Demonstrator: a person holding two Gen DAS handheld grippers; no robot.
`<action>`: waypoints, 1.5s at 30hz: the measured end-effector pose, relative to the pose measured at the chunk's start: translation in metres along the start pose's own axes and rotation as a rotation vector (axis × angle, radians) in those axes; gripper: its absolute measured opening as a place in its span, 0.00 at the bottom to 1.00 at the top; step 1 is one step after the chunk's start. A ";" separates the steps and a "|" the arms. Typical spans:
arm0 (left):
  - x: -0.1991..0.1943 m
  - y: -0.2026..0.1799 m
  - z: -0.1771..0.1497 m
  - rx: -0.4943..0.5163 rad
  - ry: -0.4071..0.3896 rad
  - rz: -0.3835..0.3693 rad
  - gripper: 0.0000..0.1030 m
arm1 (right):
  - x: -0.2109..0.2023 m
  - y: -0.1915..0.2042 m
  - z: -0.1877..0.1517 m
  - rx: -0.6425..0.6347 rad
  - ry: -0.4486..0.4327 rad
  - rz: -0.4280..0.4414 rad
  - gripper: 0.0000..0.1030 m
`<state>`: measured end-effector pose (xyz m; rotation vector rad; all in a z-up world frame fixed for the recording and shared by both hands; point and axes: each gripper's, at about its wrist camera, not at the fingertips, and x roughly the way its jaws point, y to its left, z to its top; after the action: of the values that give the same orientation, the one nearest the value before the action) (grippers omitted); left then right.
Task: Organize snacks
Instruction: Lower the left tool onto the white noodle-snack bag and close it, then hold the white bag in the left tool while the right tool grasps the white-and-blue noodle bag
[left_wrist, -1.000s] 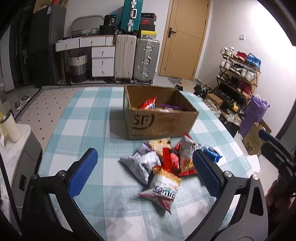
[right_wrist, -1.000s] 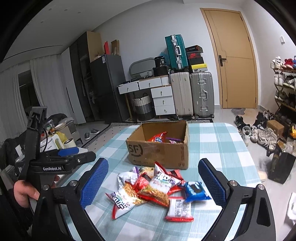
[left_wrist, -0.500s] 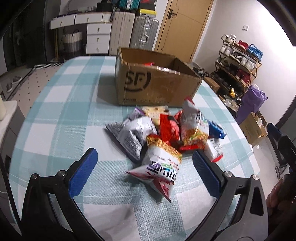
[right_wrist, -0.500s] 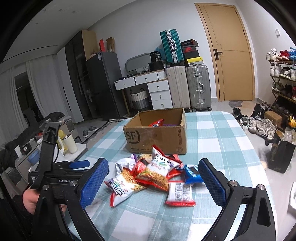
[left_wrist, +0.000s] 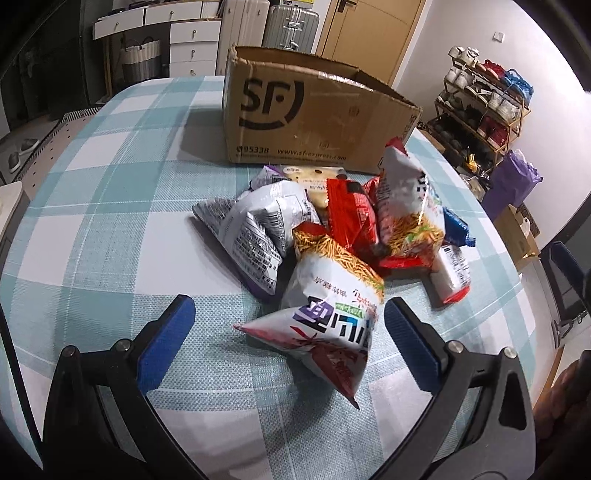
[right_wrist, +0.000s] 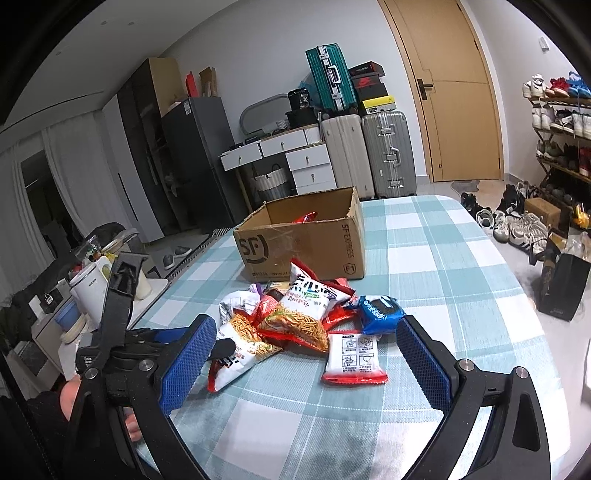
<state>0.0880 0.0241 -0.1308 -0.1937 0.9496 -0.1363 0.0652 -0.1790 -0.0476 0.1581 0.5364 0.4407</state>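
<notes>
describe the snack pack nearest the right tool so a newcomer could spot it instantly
Start at the cardboard box on the checked table; the snack pile lies in front. The flat white pack sits at the pile's near edge, alone: red-bordered, with small printed instruction panels.

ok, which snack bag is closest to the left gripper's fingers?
The white noodle-snack bag with the red bottom corner, lying between the open left gripper fingers; the others sit nearer the box.

A loose heap of snack bags (left_wrist: 343, 229) lies just ahead of the left claw (left_wrist: 288, 332), its nearest white-and-red noodle bag (left_wrist: 328, 310) (tilted, print upside down) between the spread fingers, the open cardboard box (left_wrist: 310, 118) beyond.
</notes>
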 end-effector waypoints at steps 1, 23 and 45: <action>0.002 0.000 0.000 -0.001 0.000 -0.003 0.98 | 0.000 -0.001 -0.001 0.002 0.002 0.000 0.97; -0.006 -0.005 -0.013 0.062 -0.008 -0.207 0.33 | 0.001 -0.014 -0.008 0.043 0.011 0.000 0.97; -0.028 0.025 -0.027 0.018 -0.011 -0.223 0.33 | 0.016 -0.018 -0.015 0.073 0.059 0.012 0.97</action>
<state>0.0502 0.0514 -0.1296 -0.2840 0.9143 -0.3489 0.0765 -0.1876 -0.0723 0.2188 0.6096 0.4386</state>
